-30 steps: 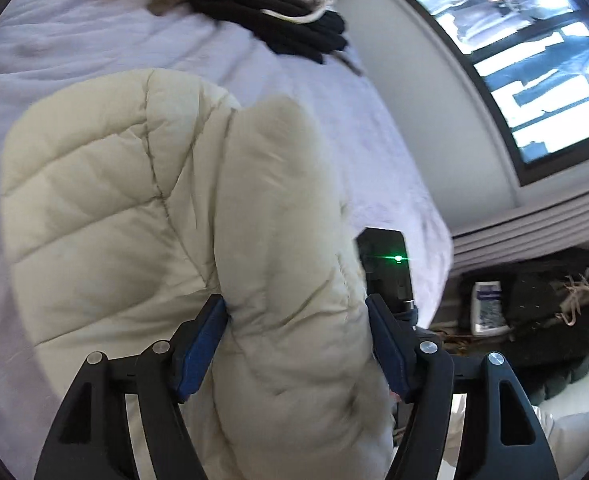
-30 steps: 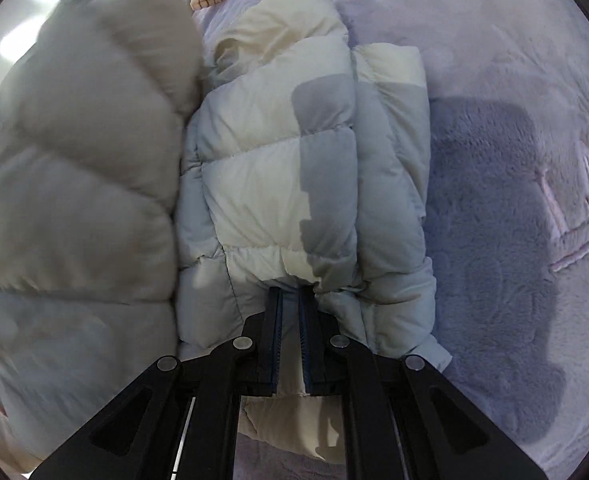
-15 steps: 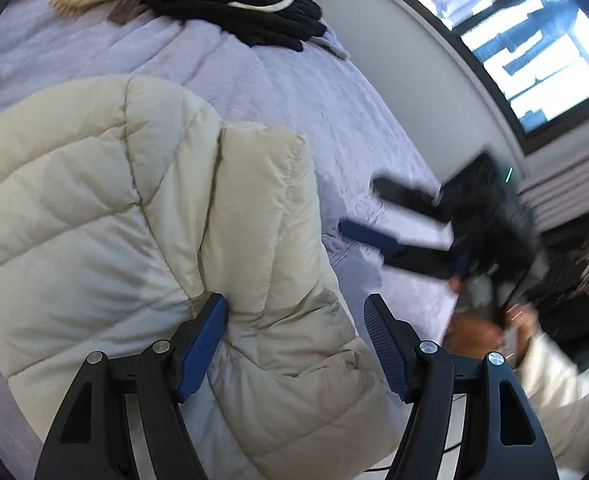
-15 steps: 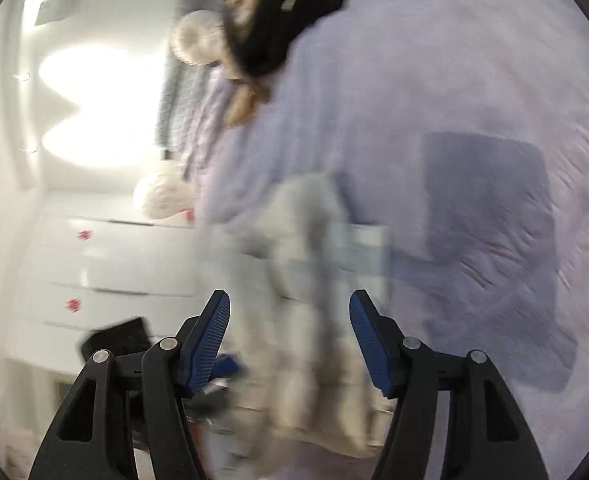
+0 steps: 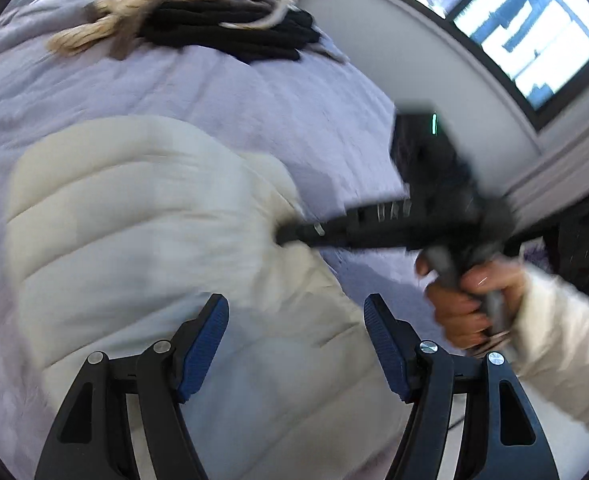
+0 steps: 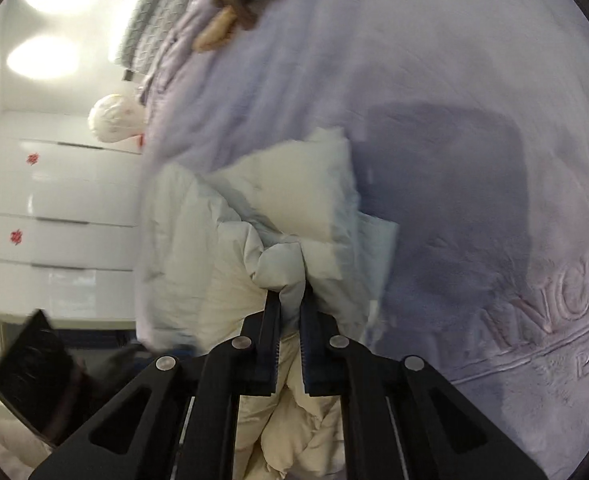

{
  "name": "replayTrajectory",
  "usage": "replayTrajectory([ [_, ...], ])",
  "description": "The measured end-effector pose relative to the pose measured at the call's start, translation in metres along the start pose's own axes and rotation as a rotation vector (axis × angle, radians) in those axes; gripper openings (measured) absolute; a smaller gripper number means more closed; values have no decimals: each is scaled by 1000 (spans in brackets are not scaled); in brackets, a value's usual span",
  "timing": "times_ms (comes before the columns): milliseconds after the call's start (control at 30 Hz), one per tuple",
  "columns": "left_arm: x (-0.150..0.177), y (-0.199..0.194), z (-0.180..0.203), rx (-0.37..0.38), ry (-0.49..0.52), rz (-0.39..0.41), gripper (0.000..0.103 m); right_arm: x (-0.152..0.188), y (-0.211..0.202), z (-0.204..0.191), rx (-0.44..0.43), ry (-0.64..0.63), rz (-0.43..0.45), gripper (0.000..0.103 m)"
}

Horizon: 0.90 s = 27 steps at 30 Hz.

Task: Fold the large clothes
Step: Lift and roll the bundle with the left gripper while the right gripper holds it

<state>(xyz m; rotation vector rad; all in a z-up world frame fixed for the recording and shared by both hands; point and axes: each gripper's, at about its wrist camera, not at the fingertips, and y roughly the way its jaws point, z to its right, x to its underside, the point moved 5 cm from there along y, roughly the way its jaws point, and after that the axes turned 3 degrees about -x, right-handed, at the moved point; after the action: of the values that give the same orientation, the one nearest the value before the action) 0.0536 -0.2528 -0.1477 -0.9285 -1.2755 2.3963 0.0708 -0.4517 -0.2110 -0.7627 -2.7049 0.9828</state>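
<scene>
A: Where's the cream puffer jacket (image 5: 142, 232) now?

B: On the lilac plush blanket (image 5: 302, 120) of the bed, bunched and partly folded, filling the left wrist view from nine o'clock through six. The right gripper (image 6: 290, 300) has just snapped its jaws together on a pinch of the quilted shell; in the right wrist view the fabric puckers up between the narrow pads at twelve o'clock of the fingertips.

A: And the left gripper (image 5: 296, 344)?

B: Its blue pads stand wide over the jacket's near part, pressing nothing. From its camera the right tool comes in from three o'clock, the person's hand (image 5: 466, 300) on its handle, tips buried in the jacket's edge.

A: How should this fold go?

B: I'd judge the pinch shallow. Down padding slips, so carry it low and slowly across, and let the left jaws pin the bulk so the whole thing doesn't drag.

A: The surroundings?

B: A heap of black and cream knit clothes (image 5: 222, 20) lies at twelve o'clock, well apart from the jacket. A window (image 5: 526, 36) sits at two o'clock; the right view shows white drawers (image 6: 62, 208) at nine.
</scene>
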Motion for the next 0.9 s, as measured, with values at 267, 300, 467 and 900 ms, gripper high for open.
replayTrajectory([
  [267,13,-52,-122,126,-456,40,80,-3,29,25,-19,29,0,9],
  [300,16,-51,-137,144,-506,40,80,-5,33,25,-14,23,-1,9],
  [467,36,-26,-178,297,-649,-17,80,0,26,23,-17,22,-4,9],
  [900,21,24,-148,298,-534,-85,88,-5,38,19,2,20,-19,9],
])
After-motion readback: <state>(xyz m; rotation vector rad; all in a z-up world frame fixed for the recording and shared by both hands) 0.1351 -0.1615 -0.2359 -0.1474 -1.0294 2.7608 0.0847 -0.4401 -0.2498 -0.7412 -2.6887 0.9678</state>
